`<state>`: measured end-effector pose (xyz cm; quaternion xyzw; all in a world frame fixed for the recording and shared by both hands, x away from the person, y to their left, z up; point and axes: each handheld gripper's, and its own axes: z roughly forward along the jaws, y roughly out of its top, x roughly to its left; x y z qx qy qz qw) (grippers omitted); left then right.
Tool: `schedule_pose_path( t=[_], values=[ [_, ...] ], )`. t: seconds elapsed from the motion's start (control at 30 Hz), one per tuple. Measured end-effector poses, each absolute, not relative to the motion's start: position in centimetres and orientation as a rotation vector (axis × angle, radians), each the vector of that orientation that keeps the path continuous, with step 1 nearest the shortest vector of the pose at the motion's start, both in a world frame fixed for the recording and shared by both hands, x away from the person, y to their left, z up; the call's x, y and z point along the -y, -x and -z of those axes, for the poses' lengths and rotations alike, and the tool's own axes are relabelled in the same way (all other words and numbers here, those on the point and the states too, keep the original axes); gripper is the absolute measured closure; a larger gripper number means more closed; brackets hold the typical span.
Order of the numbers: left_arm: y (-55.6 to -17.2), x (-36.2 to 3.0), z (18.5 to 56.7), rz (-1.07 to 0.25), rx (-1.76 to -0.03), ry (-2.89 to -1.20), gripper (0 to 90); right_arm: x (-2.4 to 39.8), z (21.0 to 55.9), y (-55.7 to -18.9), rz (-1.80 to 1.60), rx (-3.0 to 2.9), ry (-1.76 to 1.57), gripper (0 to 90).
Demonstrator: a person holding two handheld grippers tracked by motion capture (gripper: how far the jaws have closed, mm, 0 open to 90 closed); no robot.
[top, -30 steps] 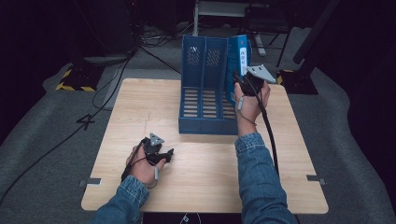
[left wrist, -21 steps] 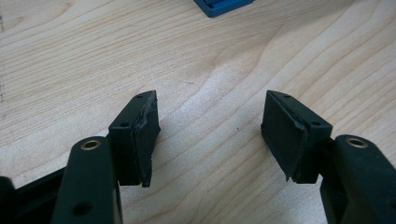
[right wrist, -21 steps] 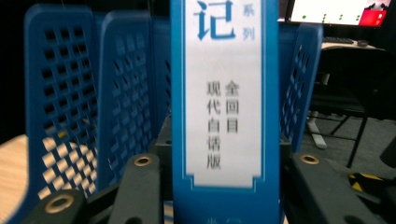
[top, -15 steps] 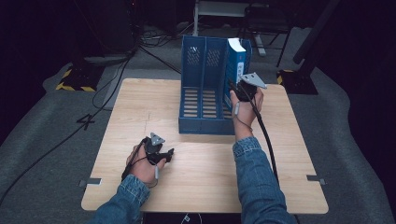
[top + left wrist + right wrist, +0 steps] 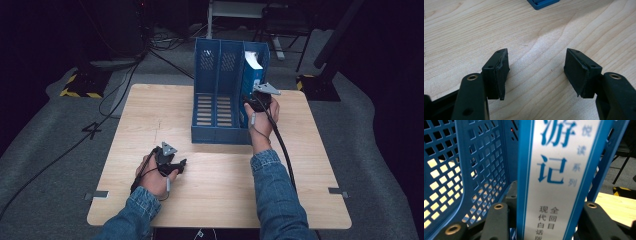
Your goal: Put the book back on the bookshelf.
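The right tool point(image 5: 254, 101), jaws just easing apart, holds the blue-and-white book point(image 5: 554, 177) nearly seated in the blue plastic file rack's point(image 5: 220, 95) rightmost slot, release remaining; left tool point(image 5: 536, 72) gapes wide, idle.

The table point(image 5: 220, 200) sits brightly lit at frame center while the surrounding room falls into darkness. In the right gripper view the book spine point(image 5: 554, 182) is softly blurred; the left gripper view shows crisp woodgrain with soft shadows.
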<state>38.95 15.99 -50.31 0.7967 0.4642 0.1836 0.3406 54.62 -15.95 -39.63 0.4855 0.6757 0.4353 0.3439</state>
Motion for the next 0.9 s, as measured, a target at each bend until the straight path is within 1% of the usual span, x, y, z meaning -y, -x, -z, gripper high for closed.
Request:
schedule_pose_path(
  t=[0.17, 0.23, 0.3, 0.43, 0.57, 0.67, 0.77, 0.83, 0.9],
  values=[
    [-39.0, -16.0, 50.3, -0.478, -1.209, -2.074, 37.1, 16.0, 39.4, -54.1, -1.076, -1.806, -1.295, 56.6],
    [-39.0, -16.0, 50.3, -0.479, -1.209, -2.072, 37.1, 16.2, 39.3, -53.4, -1.101, -1.812, -1.313, 53.9],
    [-39.0, -16.0, 50.3, -0.48, -1.208, -2.073, 37.1, 16.2, 39.2, -53.0, -1.139, -1.767, -1.296, 54.0],
    [-38.9, -16.0, 50.3, -0.478, -1.209, -2.075, 37.1, 16.6, 38.9, -52.3, -1.122, -1.775, -1.313, 58.5],
    [-39.0, -16.0, 50.3, -0.481, -1.208, -2.073, 37.1, 16.9, 39.1, -52.3, -1.126, -1.723, -1.334, 60.8],
    [-39.0, -15.9, 50.3, -0.48, -1.211, -2.071, 37.1, 16.2, 39.8, -52.6, -1.144, -1.643, -1.321, 61.3],
    [-39.0, -16.0, 50.3, -0.48, -1.208, -2.072, 37.1, 15.3, 40.2, -53.4, -1.148, -1.595, -1.31, 61.4],
    [-39.0, -16.0, 50.3, -0.477, -1.208, -2.069, 37.1, 14.5, 40.1, -54.8, -1.127, -1.581, -1.315, 61.3],
    [-39.0, -16.1, 50.3, -0.469, -1.211, -2.062, 37.2, 14.4, 40.1, -55.0, -1.121, -1.581, -1.317, 61.2]
  ],
)
